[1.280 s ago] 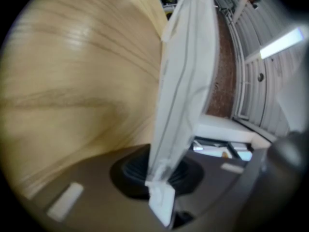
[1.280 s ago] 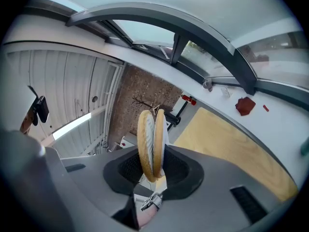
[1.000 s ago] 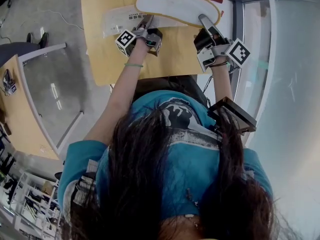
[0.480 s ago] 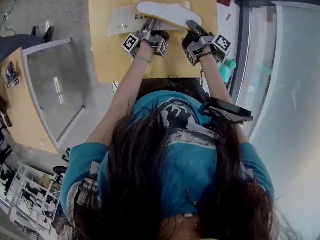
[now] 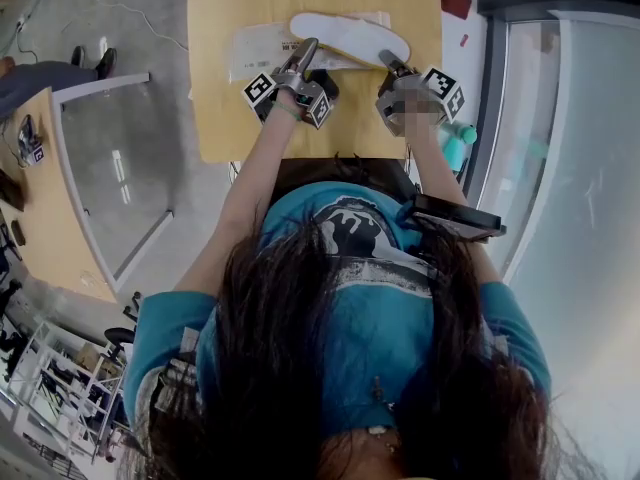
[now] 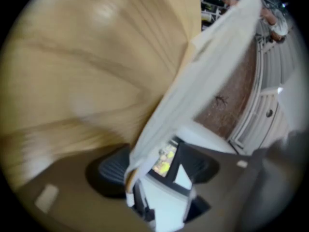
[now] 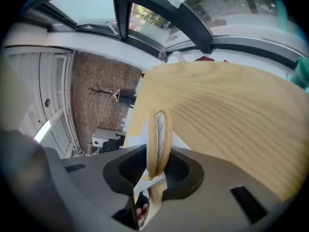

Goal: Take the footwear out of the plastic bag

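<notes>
- Left gripper: held at the end of a bare forearm stretched forward over the near edge of the table, angled up and to the right. Jaws pressed together on a pinched edge of the plastic bag; the film rises from the pads in a taut white sheet.
- Right gripper: held forward on the other forearm, just beside the left one, pointing up and slightly left. Jaws closed on the rim of the footwear, which shows edge-on between the pads as a thin tan-bordered white sole.
- Footwear: flat white slipper sole, lying across the far middle of the table, its left part over the right end of the bag, its right end at the right gripper's tips.
- Plastic bag: clear, flat, with a printed label, lying on the wood left of the footwear.
- Table: light wood, both marker cubes hovering over its near half.
- Teal object: off the table's right edge, near the right wrist.
</notes>
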`<state>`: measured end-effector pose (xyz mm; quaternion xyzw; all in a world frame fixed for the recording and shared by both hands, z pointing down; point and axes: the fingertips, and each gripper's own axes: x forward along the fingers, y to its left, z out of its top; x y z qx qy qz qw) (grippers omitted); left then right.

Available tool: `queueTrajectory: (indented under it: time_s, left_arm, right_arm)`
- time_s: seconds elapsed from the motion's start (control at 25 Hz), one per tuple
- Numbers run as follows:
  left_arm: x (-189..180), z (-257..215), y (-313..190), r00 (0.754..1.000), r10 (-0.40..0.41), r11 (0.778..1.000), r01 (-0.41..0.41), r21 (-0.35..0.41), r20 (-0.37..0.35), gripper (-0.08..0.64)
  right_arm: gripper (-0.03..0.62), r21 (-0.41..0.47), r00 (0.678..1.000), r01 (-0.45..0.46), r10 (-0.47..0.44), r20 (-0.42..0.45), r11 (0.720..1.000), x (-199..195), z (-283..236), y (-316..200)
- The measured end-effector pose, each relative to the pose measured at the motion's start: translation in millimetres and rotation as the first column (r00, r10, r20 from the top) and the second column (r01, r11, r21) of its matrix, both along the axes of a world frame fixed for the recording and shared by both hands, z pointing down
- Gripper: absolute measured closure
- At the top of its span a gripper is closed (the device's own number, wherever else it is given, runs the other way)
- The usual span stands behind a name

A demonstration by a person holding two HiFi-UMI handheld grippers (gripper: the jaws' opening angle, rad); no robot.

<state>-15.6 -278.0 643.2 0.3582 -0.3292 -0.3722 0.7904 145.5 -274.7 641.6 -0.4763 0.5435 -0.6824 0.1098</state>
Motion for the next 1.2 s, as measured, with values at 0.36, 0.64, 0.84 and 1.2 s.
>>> queueTrajectory:
  time_s: [0.36,0.64,0.84,1.2]
  left_arm:
    - [-8,-19,54,0.953,0.26,0.962,-0.27,0.043,0.155,0.222]
    - [-7,-48,56,0.932,0.273,0.936,-0.315,0.16,0.237,0.222]
    - [-7,-65,60,0.917,0.252,0.924,-0.322,0.203,0.309,0.224]
    - [-18,-87,50,0.831,0.19,0.867,-0.392,0.307,0.523,0.295]
  right_arm:
    - [0.5,0.043,0.996,0.019,-0.015,-0.083,0.999,1,3,1]
    - [0.409,0.017,0.987,0.135,-0.133,-0.085,0.991,-8,-10,13]
    - [0.341,-0.085,0.889,0.244,-0.257,-0.379,0.966,14,-17,37]
    - [0.334,-0.152,0.806,0.351,-0.381,-0.453,0.924,15,-1,62]
